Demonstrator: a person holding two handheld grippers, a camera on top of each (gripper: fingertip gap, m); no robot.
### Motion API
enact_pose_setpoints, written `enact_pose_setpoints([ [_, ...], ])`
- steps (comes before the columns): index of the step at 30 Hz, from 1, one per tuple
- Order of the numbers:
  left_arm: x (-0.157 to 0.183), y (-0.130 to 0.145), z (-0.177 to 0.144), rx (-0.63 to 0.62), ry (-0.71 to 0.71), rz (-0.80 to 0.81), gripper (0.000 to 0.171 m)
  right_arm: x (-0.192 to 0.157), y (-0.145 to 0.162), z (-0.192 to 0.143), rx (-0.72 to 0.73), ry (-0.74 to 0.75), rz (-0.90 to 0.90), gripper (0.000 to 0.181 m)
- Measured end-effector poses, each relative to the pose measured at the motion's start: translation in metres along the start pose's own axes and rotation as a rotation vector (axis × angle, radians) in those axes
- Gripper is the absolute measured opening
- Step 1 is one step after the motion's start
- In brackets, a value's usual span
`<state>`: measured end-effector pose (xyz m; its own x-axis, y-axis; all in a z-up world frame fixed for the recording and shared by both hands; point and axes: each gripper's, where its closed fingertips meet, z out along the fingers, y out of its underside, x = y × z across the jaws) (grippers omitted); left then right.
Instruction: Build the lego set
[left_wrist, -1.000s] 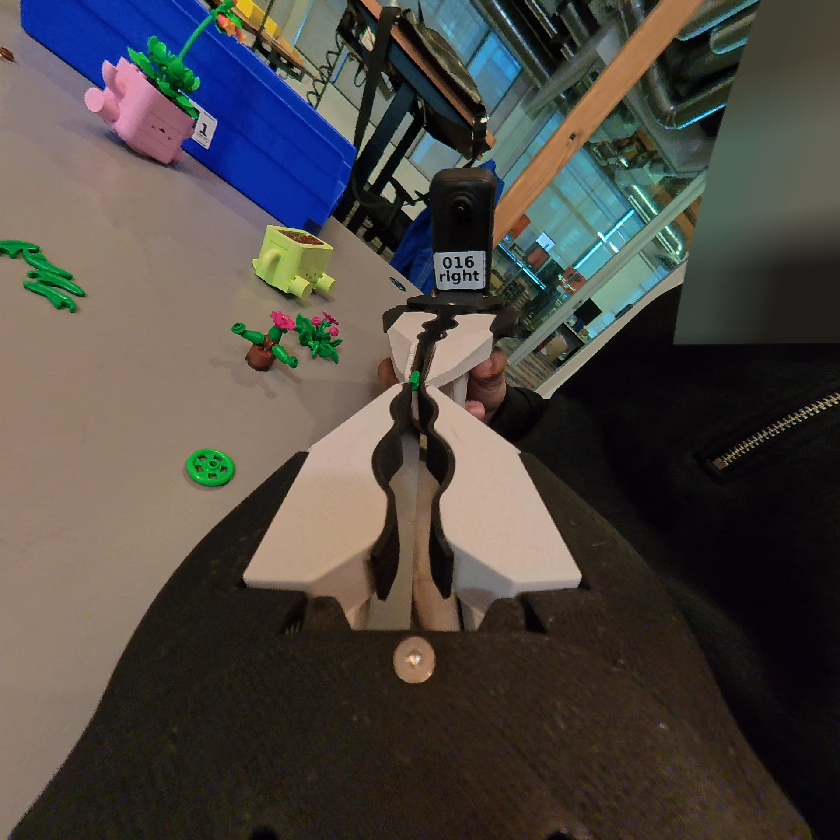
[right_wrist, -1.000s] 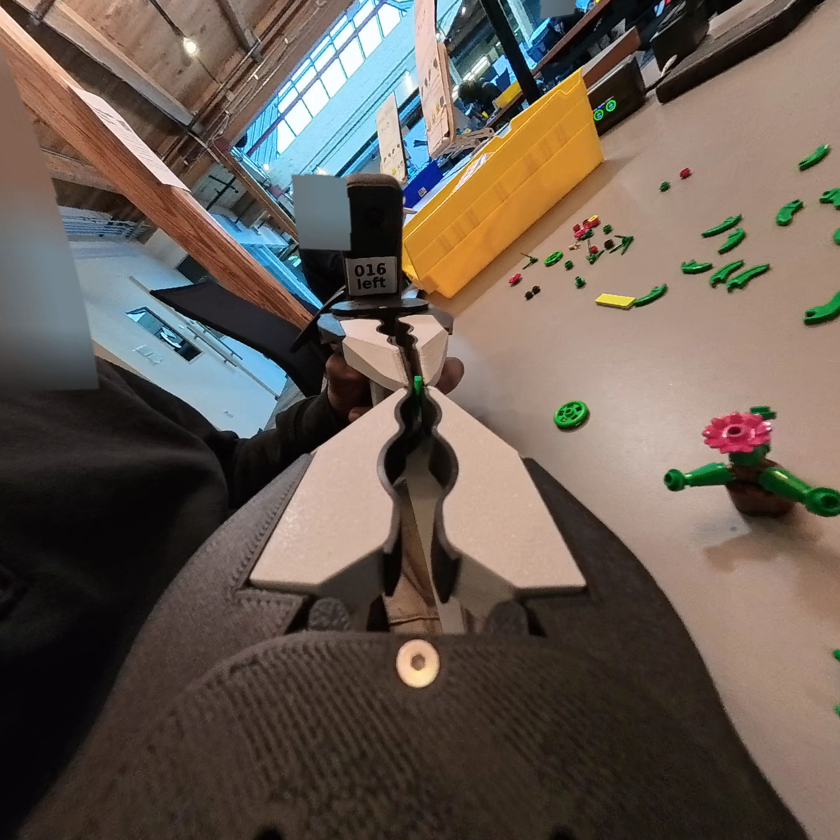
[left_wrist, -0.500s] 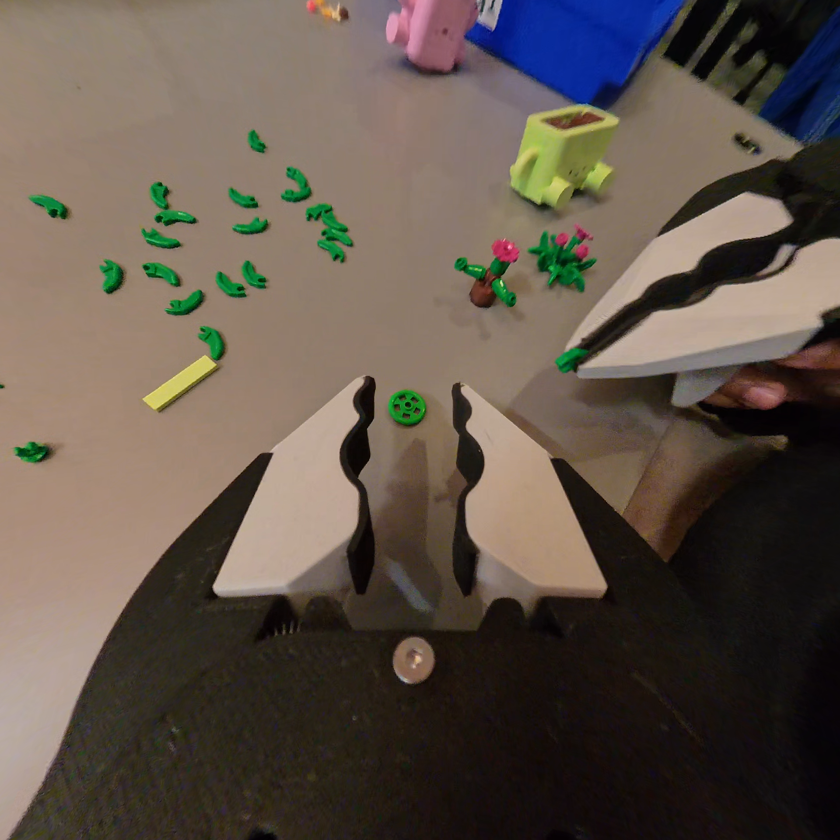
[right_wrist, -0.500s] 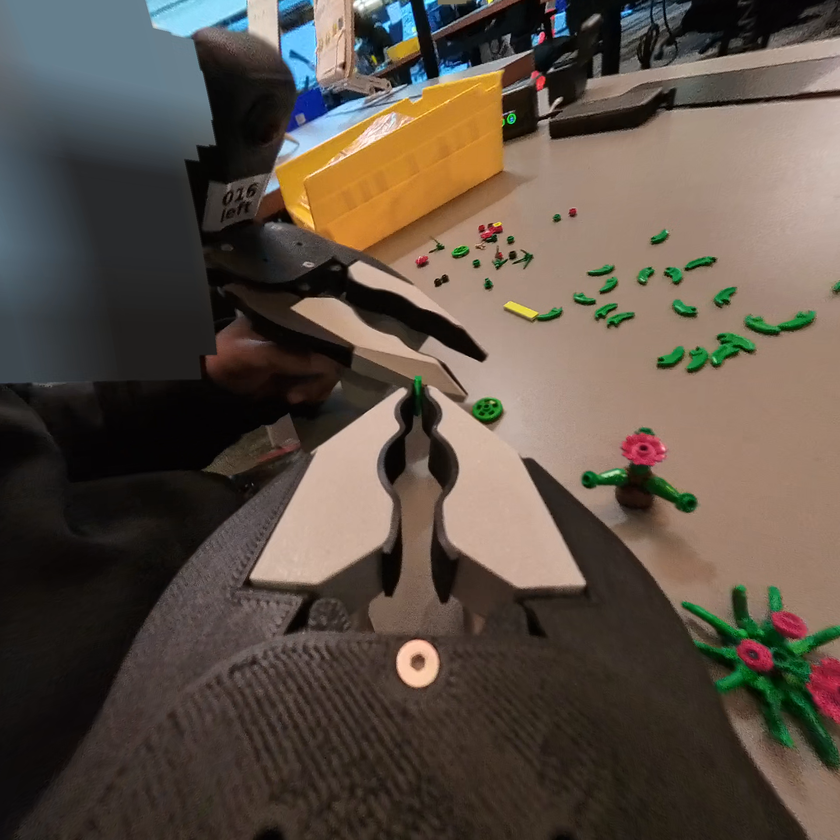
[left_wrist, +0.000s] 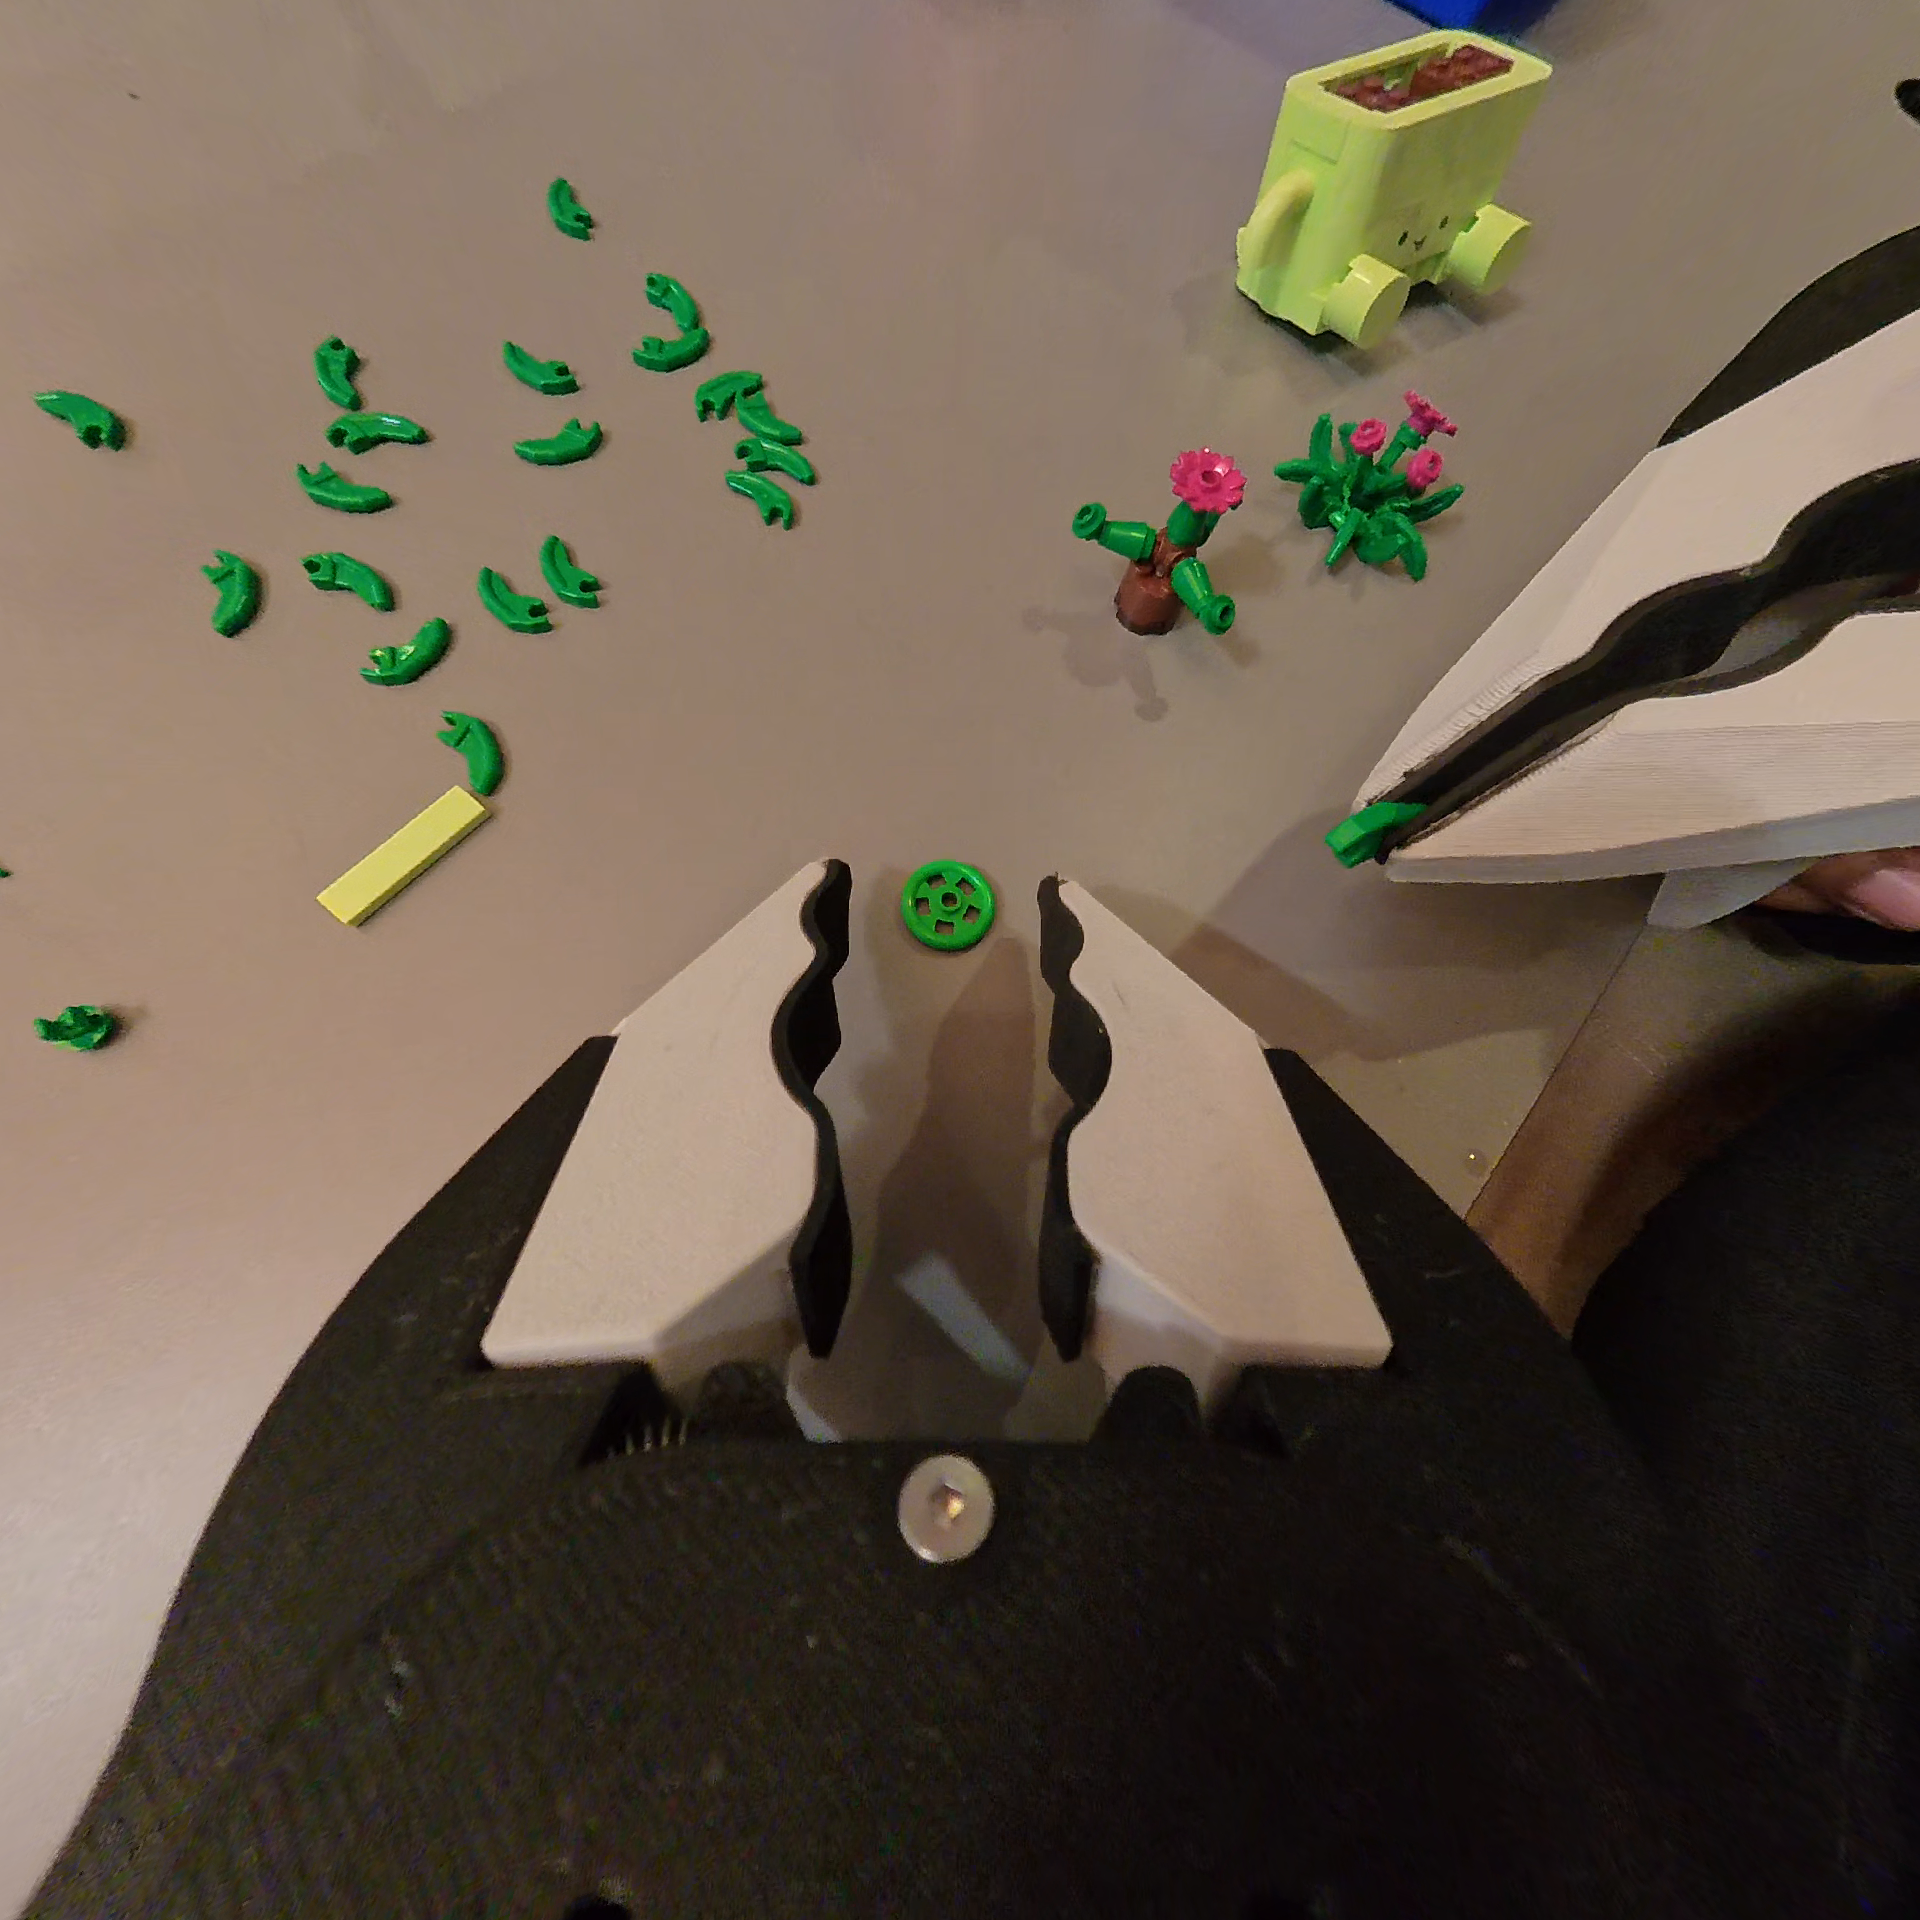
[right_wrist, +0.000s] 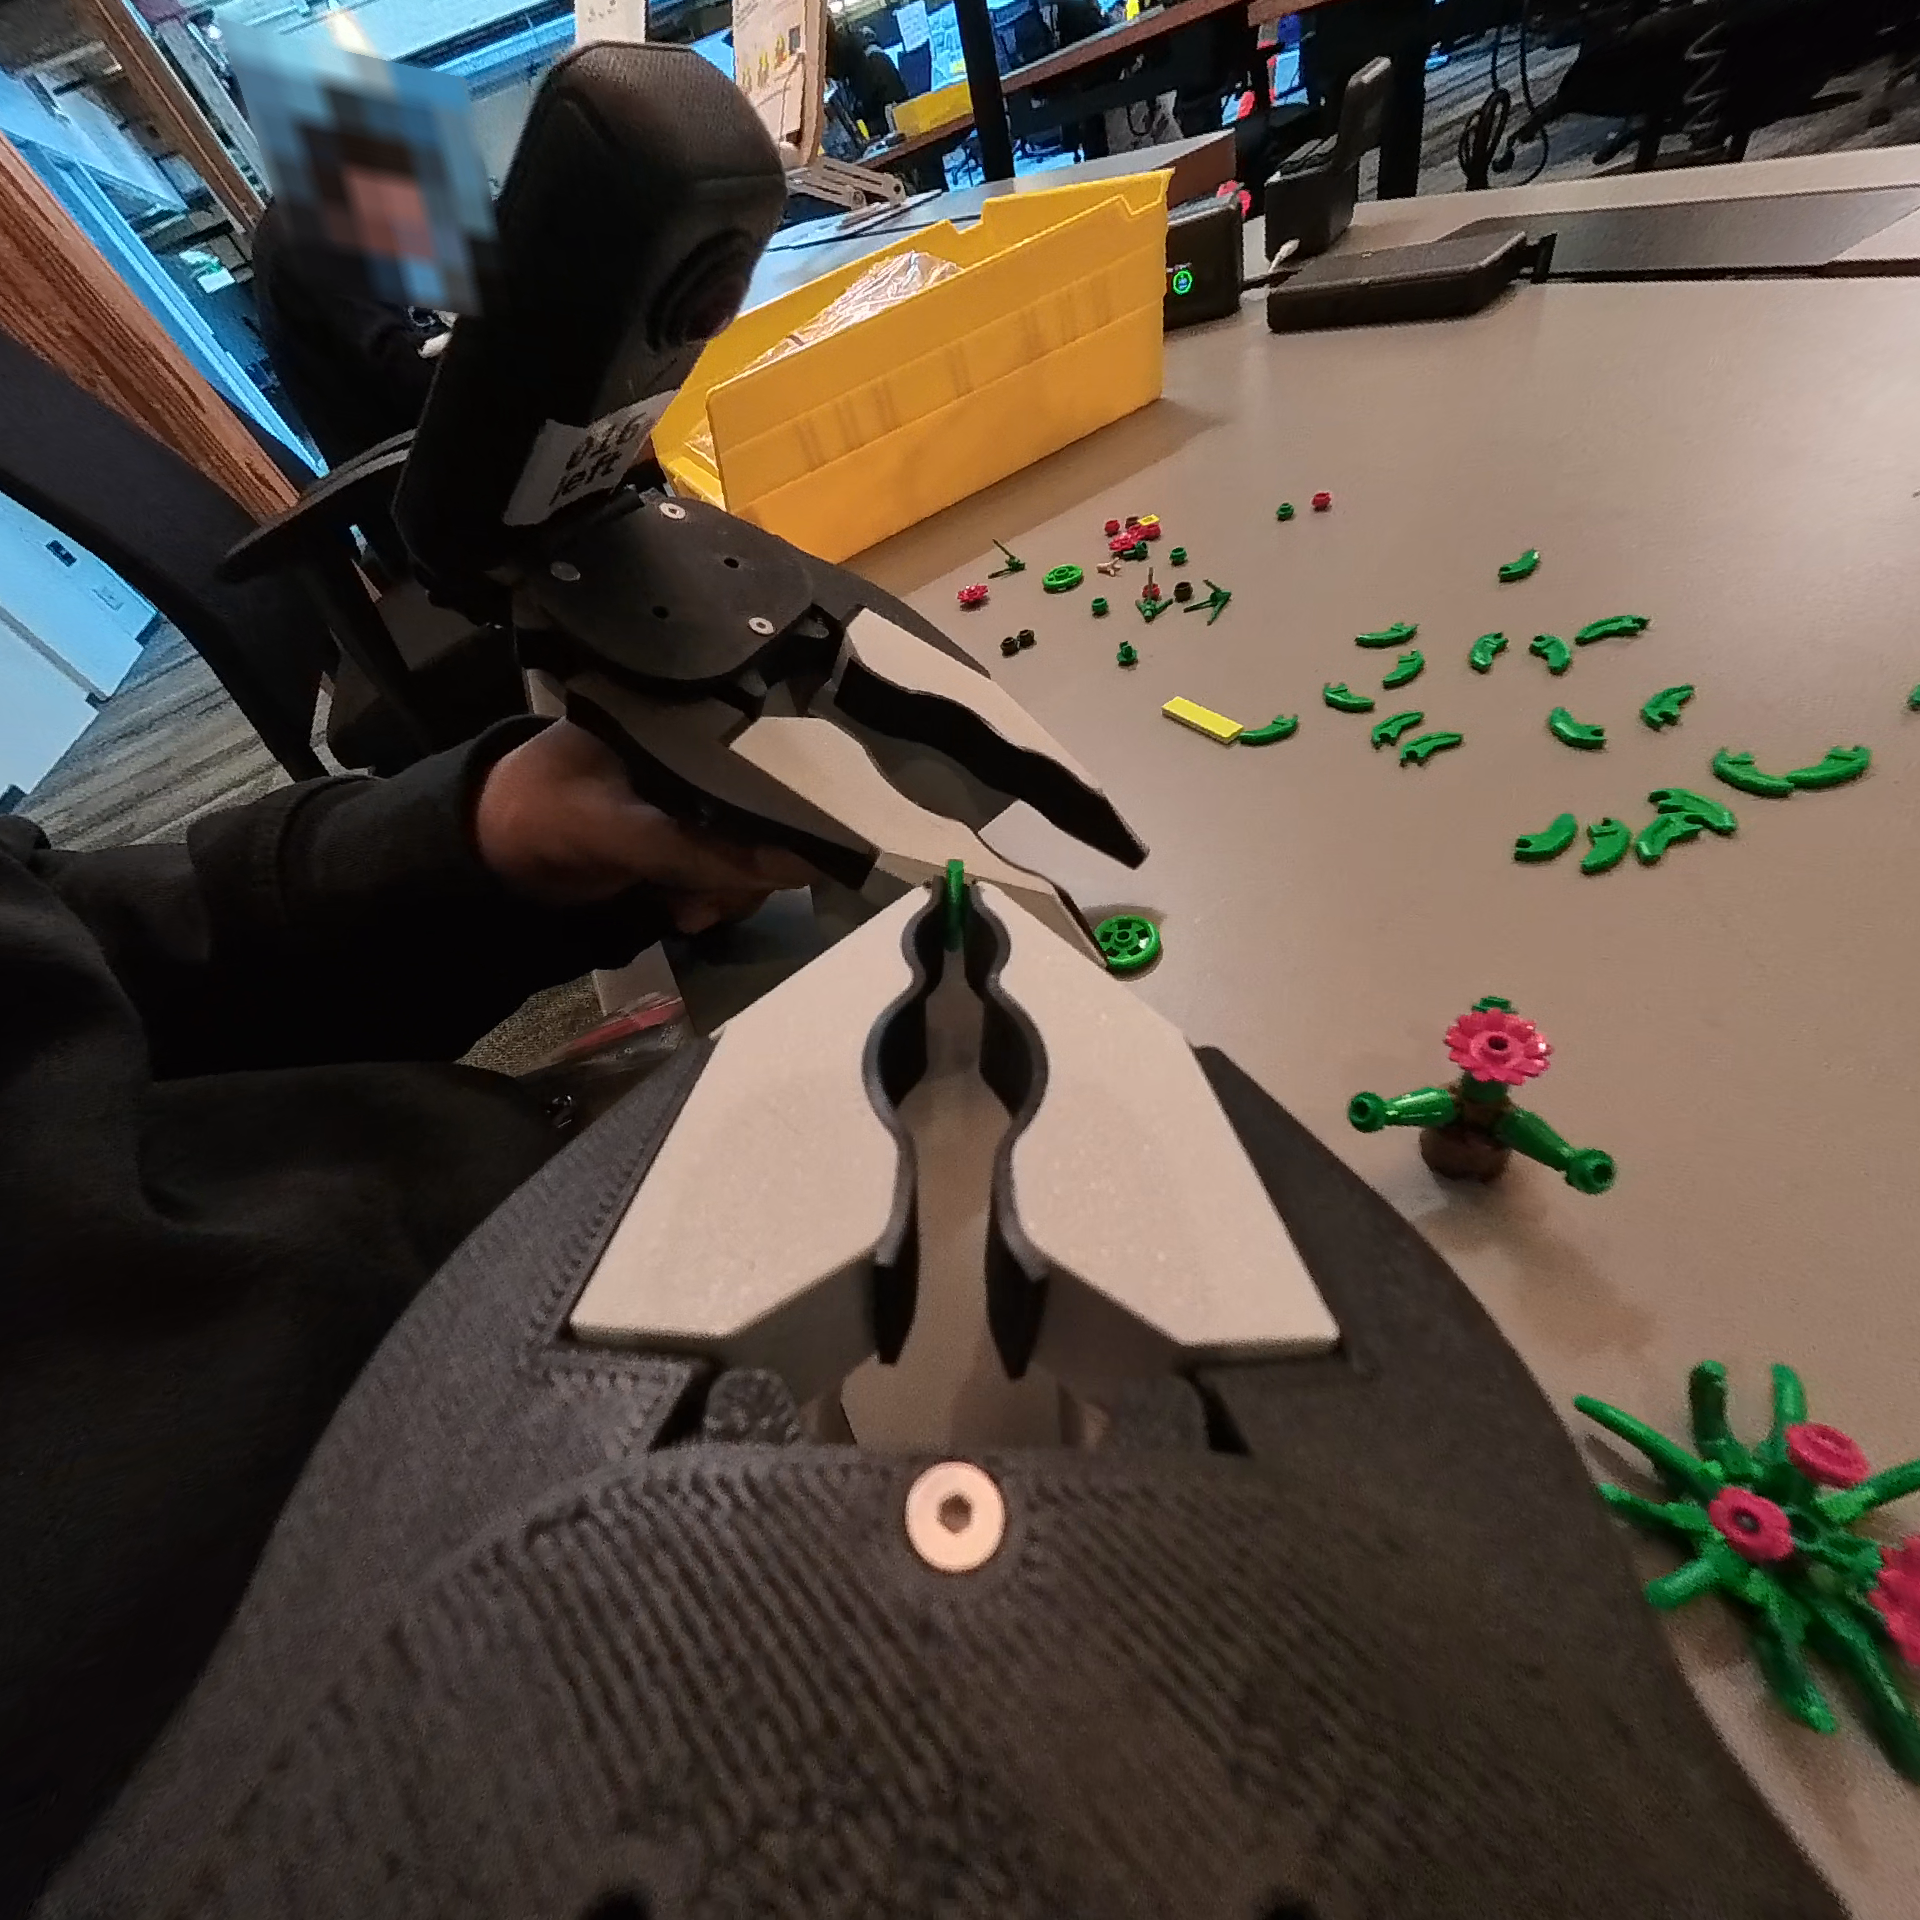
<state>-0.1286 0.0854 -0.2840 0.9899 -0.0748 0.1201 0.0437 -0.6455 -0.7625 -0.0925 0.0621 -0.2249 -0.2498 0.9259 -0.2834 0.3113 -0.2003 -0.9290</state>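
1. Green wheel-shaped disc (left_wrist: 948, 905): flat on table (left_wrist: 935, 312), near edge.
2. Small green piece (left_wrist: 1359, 831): pinched, off the table.
3. Brown-based stem, pink flower (left_wrist: 1172, 545): upright.
4. Lime pot (left_wrist: 1387, 182): upright.
5. Green curved leaves (left_wrist: 540, 457): scattered flat.
6. Yellow-green tile (left_wrist: 403, 854): flat.

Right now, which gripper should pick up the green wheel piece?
Left. The left gripper is open with the green wheel piece lying between its fingertips, while the right gripper is shut on a small green piece.
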Motion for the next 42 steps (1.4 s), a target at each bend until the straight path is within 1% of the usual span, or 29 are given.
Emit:
enact_pose_setpoints([
  [9,-0.001,0.001,0.001,-0.011,-0.001,-0.005,0.032,0.001,-0.001,-0.001,0.015,-0.006,0.03,0.001],
  [14,0.001,0.004,0.004,-0.036,-0.017,0.029,0.03,0.003,-0.001,-0.001,0.02,-0.001,0.042,0.0],
  [18,0.003,0.009,0.007,-0.07,-0.028,0.062,0.024,0.004,-0.002,-0.001,0.022,0.004,0.05,0.001],
  [23,0.005,0.009,0.006,-0.071,-0.016,0.071,0.017,0.008,-0.002,-0.002,0.025,0.014,0.072,0.0],
  [24,0.006,0.009,0.006,-0.071,-0.011,0.072,0.017,0.01,-0.001,-0.003,0.014,0.025,0.075,0.001],
  [26,0.016,0.011,0.006,-0.077,0.046,0.105,0.017,0.016,0.005,-0.004,-0.032,0.052,0.071,0.0],
  [27,0.023,0.012,0.006,-0.082,0.081,0.141,0.017,0.019,0.01,-0.005,-0.068,0.06,0.071,0.001],
  [29,0.035,0.015,0.006,-0.089,0.107,0.23,0.018,0.025,0.02,-0.007,-0.136,0.072,0.073,0.001],
  [32,0.049,0.019,0.006,-0.094,0.139,0.332,0.019,0.035,0.036,-0.012,-0.257,0.123,0.012,0.001],
  [35,0.054,0.02,0.005,-0.096,0.166,0.356,0.019,0.036,0.051,-0.016,-0.347,0.154,-0.092,0.001],
  [37,0.056,0.021,0.005,-0.096,0.178,0.357,0.019,0.033,0.057,-0.016,-0.378,0.153,-0.133,0.001],
  [42,0.058,0.022,0.004,-0.098,0.185,0.369,0.019,0.028,0.064,-0.014,-0.423,0.108,-0.137,0.001],
])
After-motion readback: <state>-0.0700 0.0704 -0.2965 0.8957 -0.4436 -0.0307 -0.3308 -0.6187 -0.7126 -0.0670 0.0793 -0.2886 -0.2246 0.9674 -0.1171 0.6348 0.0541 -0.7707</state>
